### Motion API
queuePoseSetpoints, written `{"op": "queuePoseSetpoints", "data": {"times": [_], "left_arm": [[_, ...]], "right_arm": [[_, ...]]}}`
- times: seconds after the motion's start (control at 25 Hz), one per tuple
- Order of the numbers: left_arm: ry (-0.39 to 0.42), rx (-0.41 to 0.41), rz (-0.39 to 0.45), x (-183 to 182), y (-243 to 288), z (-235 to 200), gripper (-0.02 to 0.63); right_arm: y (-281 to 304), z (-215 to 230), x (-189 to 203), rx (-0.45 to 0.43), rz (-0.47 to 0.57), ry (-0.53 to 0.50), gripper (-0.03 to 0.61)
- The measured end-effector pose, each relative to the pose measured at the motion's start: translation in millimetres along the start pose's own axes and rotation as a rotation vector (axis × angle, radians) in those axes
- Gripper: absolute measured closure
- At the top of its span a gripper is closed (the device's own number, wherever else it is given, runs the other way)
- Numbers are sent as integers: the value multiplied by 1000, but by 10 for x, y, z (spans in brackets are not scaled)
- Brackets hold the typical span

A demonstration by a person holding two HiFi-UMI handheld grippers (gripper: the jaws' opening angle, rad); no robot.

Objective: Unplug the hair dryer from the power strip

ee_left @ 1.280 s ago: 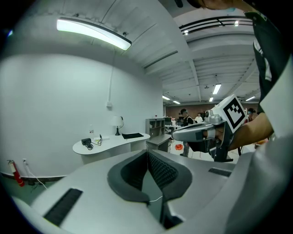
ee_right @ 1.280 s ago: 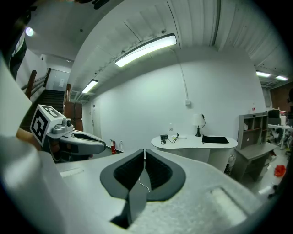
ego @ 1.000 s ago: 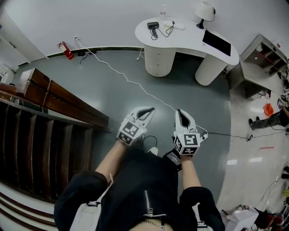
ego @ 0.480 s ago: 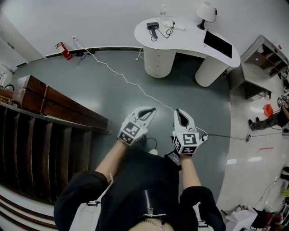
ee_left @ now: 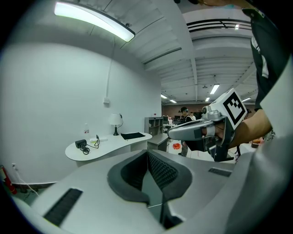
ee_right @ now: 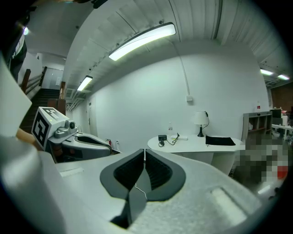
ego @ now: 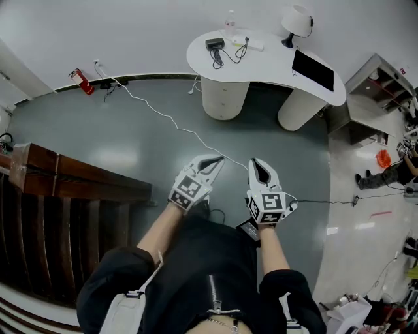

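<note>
A black hair dryer (ego: pixel 214 44) lies on the white curved desk (ego: pixel 274 62) at the far end of the room, its cord (ego: pixel 239 47) looping to a white power strip (ego: pixel 253 43) beside it. In the gripper views the hair dryer (ee_left: pixel 81 143) (ee_right: pixel 162 137) is small and distant. My left gripper (ego: pixel 217 159) and right gripper (ego: pixel 255 162) are held side by side over the grey floor, well short of the desk. Both are shut with nothing between the pads. The left gripper (ee_left: pixel 147 153) and right gripper (ee_right: pixel 144 153) point toward the desk.
A lamp (ego: pixel 295 16), a bottle (ego: pixel 230 17) and a black mat (ego: pixel 312 65) share the desk. A white cable (ego: pixel 163 114) runs over the floor from the wall. A wooden stair rail (ego: pixel 78 182) lies left, a fire extinguisher (ego: pixel 78 79) far left, shelving (ego: pixel 382 85) right.
The person has walked toward the desk with both grippers carried forward together. The stair rail has slid away to the left. Both jaws stay shut.
</note>
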State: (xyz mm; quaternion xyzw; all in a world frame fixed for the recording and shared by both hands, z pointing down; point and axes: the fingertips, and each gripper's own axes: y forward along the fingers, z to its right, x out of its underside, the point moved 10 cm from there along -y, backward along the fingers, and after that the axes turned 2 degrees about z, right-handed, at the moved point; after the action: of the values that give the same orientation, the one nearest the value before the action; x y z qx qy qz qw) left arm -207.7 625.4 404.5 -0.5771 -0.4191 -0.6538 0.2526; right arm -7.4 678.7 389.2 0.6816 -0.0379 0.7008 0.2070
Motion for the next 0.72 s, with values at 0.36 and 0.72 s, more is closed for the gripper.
{"op": "queuePoseSetpoints", "data": {"times": [0.36,0.72], "left_arm": [[-9,38,-4,-39,273,-702,600],[15,60,-17,-12,395,-1368,598]], "right_arm": [[700,64,-180,32,-25,-8,572],[1372,12,-358,49,-35,-28,572]]}}
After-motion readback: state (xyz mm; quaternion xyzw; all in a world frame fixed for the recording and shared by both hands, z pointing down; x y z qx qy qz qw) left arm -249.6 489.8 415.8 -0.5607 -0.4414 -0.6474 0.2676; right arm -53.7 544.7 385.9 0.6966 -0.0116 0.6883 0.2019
